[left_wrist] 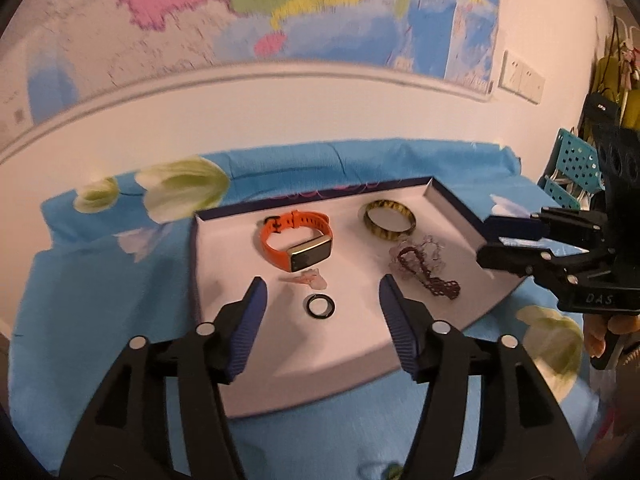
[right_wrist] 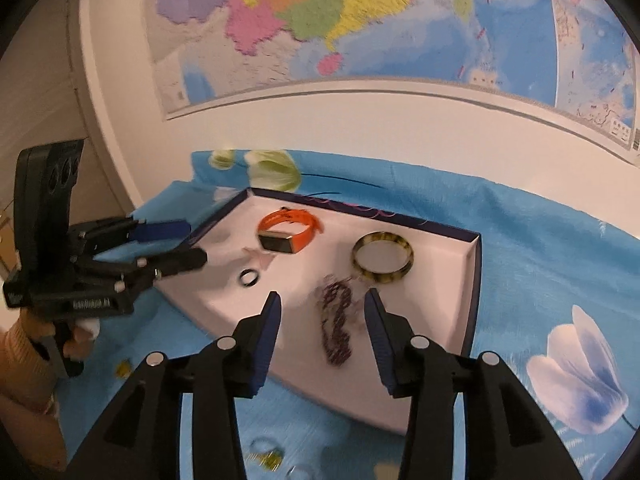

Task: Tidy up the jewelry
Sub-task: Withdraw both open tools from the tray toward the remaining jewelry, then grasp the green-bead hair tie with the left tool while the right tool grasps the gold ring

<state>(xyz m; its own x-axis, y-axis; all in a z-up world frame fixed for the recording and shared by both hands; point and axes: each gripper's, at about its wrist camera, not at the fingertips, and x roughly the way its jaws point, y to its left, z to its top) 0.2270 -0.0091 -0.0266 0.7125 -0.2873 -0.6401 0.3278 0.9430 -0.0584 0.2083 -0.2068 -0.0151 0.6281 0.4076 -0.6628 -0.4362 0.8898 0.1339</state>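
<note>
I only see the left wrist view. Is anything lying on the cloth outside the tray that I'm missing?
Observer: Yes. The right wrist view shows a small yellow thing on the cloth, left of the tray.
Visitor: Anything else out there?
Observer: A blurred yellowish piece lies on the cloth in front of the tray's near corner. I cannot tell what it is.
Visitor: Who holds the gripper I look along?
Observer: A hand in an orange sleeve holds the left gripper.
</note>
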